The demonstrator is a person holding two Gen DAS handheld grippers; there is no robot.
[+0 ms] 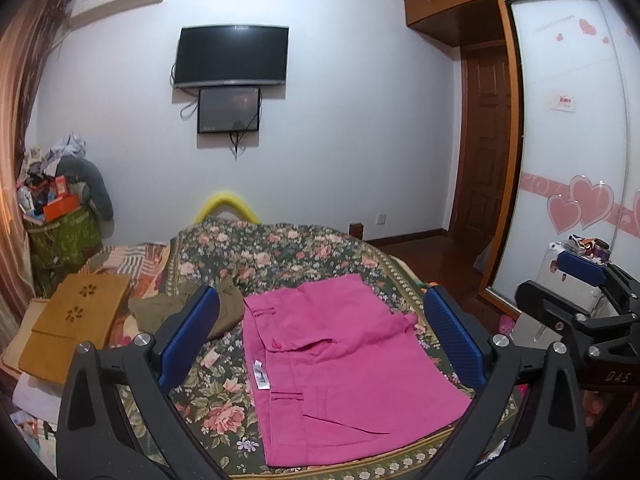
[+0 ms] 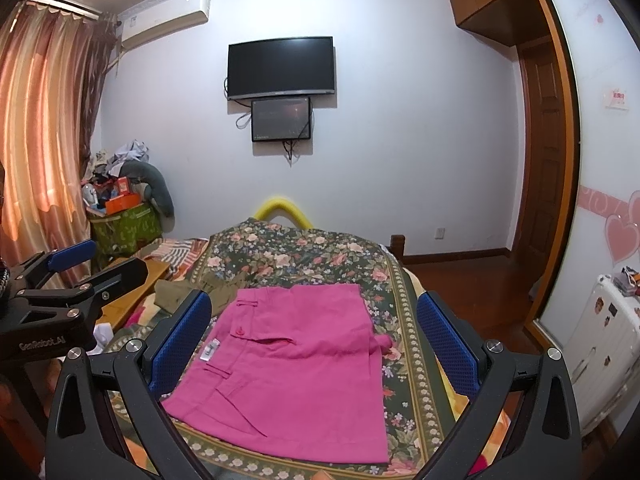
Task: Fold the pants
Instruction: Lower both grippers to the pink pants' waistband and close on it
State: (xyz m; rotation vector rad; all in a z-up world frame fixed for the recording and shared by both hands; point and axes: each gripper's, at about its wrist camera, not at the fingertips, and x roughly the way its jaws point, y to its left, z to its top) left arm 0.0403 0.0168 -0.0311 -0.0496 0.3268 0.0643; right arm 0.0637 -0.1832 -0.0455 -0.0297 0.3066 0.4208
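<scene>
The pants (image 1: 344,372) lay folded on the bed (image 1: 224,404), just ahead of both spread, empty grippers, left gripper (image 1: 320,340) and right gripper (image 2: 316,344) equally near.

Setting: home bedroom. Evidence: bed (image 1: 280,248) under a floral coverlet at centre; wall-mounted television (image 1: 232,56) at 12 o'clock, with a smaller screen (image 1: 229,110) just below it; air conditioner (image 2: 166,18) high at 11 o'clock above striped curtains (image 2: 40,120); wardrobe (image 1: 576,140) with heart-decorated sliding doors at 3 o'clock; wooden door (image 2: 540,144) beside it; clutter-filled green bag (image 2: 124,228) at 9 o'clock.
</scene>
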